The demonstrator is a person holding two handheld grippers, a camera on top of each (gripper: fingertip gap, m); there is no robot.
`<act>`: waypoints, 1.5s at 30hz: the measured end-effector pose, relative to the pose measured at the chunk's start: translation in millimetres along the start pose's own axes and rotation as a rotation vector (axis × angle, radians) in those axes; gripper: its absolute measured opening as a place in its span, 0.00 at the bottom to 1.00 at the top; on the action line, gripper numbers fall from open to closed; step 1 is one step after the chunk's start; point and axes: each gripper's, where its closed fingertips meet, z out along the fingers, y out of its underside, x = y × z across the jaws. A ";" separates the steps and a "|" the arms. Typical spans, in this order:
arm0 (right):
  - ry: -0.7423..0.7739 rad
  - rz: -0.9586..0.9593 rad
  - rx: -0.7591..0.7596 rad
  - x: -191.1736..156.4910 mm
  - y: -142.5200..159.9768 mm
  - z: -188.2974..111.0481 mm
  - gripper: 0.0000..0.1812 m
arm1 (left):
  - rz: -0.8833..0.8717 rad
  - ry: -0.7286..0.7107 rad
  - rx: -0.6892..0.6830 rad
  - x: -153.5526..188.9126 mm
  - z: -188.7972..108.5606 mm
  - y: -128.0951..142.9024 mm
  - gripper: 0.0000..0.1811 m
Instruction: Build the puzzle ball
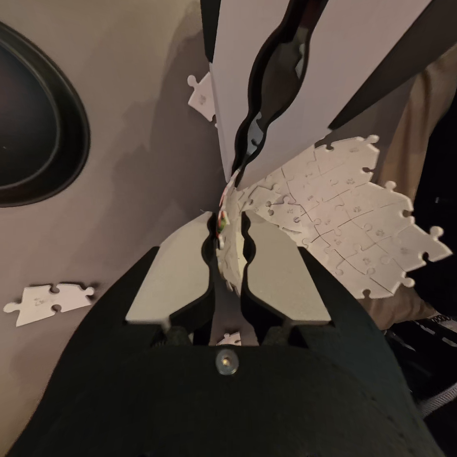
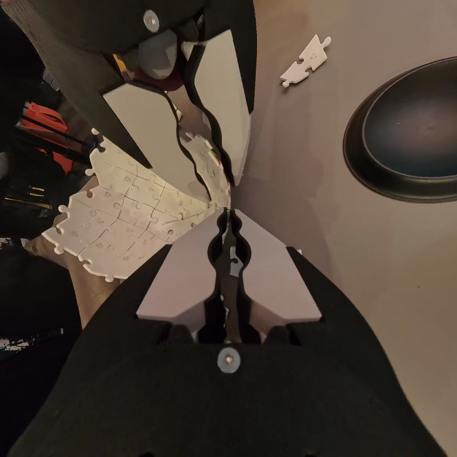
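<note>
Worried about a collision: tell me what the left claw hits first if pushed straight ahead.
Most likely the right claw: it faces the left claw nearly tip to tip, both at the rim of the curved puzzle shell. Depth between the tips is unclear.

We see both views dim and warm-toned, with the table [image 1: 138, 158] a muddy grey-brown. The brightest patch is the white inner face of the assembled puzzle shell [image 1: 346, 217], which catches a soft glow near its middle. The tongs cast broad, soft-edged shadows across the table. Wide-angle bending stretches the black bowl [image 2: 405, 128] into an oval near the frame edge. Motion blur softens the loose joined pieces [image 1: 49, 303], and the dark surroundings beyond the table stay smeared and murky.
</note>
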 end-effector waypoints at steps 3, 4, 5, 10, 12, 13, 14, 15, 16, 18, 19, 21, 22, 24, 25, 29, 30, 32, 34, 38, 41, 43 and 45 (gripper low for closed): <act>-0.016 0.024 -0.026 -1.1 4.8 2.8 0.04 | -0.003 0.012 -0.023 1.7 7.8 4.4 0.07; -0.019 0.024 -0.035 -1.9 6.3 4.0 0.05 | -0.008 0.029 -0.012 4.1 8.4 3.0 0.06; -0.022 0.028 -0.042 -3.0 7.0 5.3 0.06 | -0.009 0.039 -0.002 5.8 8.3 1.7 0.05; -0.040 0.054 -0.077 -7.7 10.7 9.5 0.05 | -0.027 0.026 0.001 6.9 8.9 1.4 0.05; -0.037 0.062 -0.087 -8.1 11.7 10.2 0.02 | -0.038 0.021 0.005 6.9 9.6 1.4 0.05; -0.037 0.071 -0.092 -8.0 12.2 10.8 0.02 | -0.047 0.022 0.002 7.4 10.0 1.9 0.05; -0.036 0.073 -0.093 -8.2 12.3 11.1 0.02 | -0.053 0.019 0.002 7.5 9.9 1.9 0.05; -0.034 0.073 -0.096 -8.4 12.5 10.8 0.01 | -0.054 0.015 0.001 7.8 9.7 1.8 0.05; -0.034 0.070 -0.100 -8.9 12.6 10.4 0.01 | -0.054 0.012 0.000 8.5 9.6 1.5 0.05; -0.029 0.059 -0.097 -9.6 11.3 9.3 0.00 | -0.055 0.000 -0.001 8.1 8.3 1.4 0.04; -0.031 0.057 -0.092 -10.0 10.7 9.5 0.00 | -0.057 0.003 0.000 8.9 7.6 1.9 0.04; -0.048 0.070 -0.080 -10.7 10.0 9.8 0.01 | -0.066 0.007 0.015 9.1 7.0 2.2 0.04; -0.051 0.081 -0.069 -9.9 9.1 10.1 0.01 | -0.072 0.003 0.023 8.1 6.7 2.3 0.04; -0.045 0.086 -0.058 -8.1 8.0 9.2 0.07 | -0.077 0.006 0.044 8.5 6.3 1.8 0.04; -0.047 0.082 -0.061 -8.7 8.3 8.0 0.08 | -0.078 0.004 0.053 8.5 6.0 1.8 0.04; -0.046 0.089 -0.036 -7.1 4.4 -0.6 0.11 | -0.087 -0.007 0.085 8.9 5.1 3.2 0.04; -0.045 0.091 -0.035 -7.0 4.2 -3.0 0.12 | -0.090 -0.014 0.090 8.4 4.9 4.0 0.04; -0.052 0.096 -0.044 -8.2 6.2 -7.2 0.12 | -0.096 -0.020 0.107 9.1 4.0 4.0 0.04; -0.062 0.105 -0.051 -10.1 8.0 -10.3 0.12 | -0.100 -0.033 0.125 9.2 3.4 3.7 0.04; -0.056 0.101 -0.039 -13.1 5.9 -15.2 0.14 | -0.124 -0.059 0.165 6.8 1.7 4.5 0.04; -0.048 0.106 -0.021 -13.4 5.4 -19.9 0.15 | -0.143 -0.062 0.191 5.8 1.0 6.7 0.04; -0.036 0.108 -0.012 -12.8 6.1 -24.3 0.15 | -0.152 -0.067 0.206 5.5 0.7 7.7 0.04; -0.031 0.101 -0.004 -15.9 5.5 -29.6 0.16 | -0.160 -0.077 0.219 5.6 0.1 7.8 0.04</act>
